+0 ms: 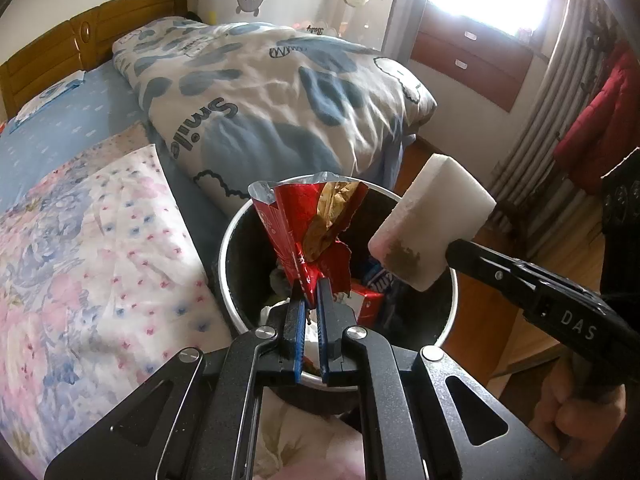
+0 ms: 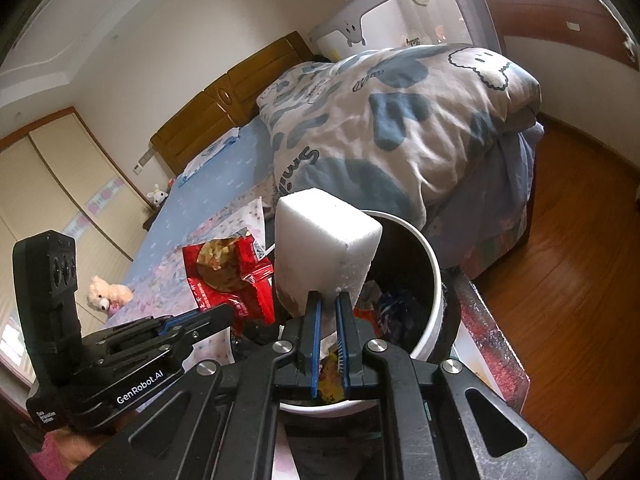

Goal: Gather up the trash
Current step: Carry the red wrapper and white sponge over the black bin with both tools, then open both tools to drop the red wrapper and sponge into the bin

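Your left gripper (image 1: 311, 286) is clamped on a torn red snack wrapper (image 1: 304, 232), held over the trash bin (image 1: 234, 240). Your right gripper (image 2: 329, 300) pinches a white foam block (image 2: 324, 240), stained at its lower edge, at the bin's 2 o'clock rim. Both look light; the wrapper is limp and crinkly, the foam crumbly, so grip low. The bin's depths stay dark. Beyond lies the bed (image 1: 60, 128).
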The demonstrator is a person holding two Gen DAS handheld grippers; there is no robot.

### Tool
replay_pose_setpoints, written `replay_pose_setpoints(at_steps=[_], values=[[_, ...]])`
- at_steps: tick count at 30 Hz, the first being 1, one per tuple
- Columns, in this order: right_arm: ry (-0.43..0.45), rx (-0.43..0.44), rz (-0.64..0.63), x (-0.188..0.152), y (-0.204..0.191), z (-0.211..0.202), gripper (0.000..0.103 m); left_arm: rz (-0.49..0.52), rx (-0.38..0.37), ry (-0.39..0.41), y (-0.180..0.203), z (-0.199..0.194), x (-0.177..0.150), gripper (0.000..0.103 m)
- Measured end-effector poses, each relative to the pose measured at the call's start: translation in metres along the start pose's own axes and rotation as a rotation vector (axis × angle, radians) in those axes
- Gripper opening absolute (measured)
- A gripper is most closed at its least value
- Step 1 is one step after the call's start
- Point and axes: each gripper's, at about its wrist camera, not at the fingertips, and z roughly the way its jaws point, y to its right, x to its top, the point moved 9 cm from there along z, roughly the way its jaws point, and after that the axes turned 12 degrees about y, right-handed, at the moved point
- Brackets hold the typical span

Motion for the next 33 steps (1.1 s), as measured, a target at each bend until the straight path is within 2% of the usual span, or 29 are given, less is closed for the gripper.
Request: replay_pose_setpoints(at_steps=[33], values=[[-0.050,-0.028,-0.014,-0.006,0.006,0.026,0.007,-0.009,-0.008,-0.040,-0.004,0.021,-0.005,0.005]])
